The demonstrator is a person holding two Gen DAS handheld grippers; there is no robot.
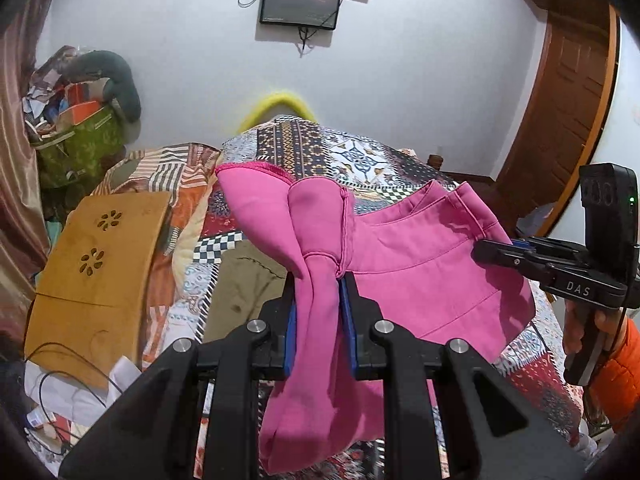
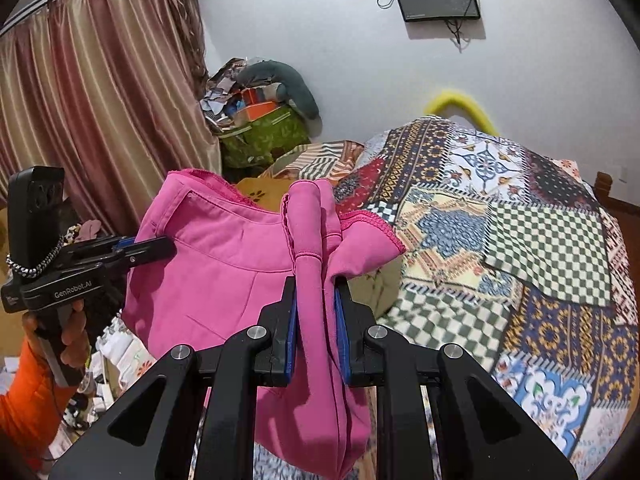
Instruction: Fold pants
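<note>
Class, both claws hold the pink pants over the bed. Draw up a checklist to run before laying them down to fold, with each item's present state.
1. Left claw shut on the pink cotton pants: ok.
2. Right claw shut on the pants: ok.
3. Pants lifted clear of the patchwork patterned bedspread: ok.
4. Cloth spread flat between claws: not ok, bunched.
5. Both legs aligned: cannot tell.

Home bedroom. Bed under patchwork quilt (image 2: 500, 216) straight ahead, 12 o'clock. Screen (image 1: 300, 0) on white wall beyond it. Curtain (image 2: 92, 92) at 10 o'clock, overstuffed green bag (image 1: 80, 144) beside it. Wooden door (image 1: 568, 92) at 2 o'clock. Lap desk (image 1: 96, 264) on bed, 9 o'clock.
</note>
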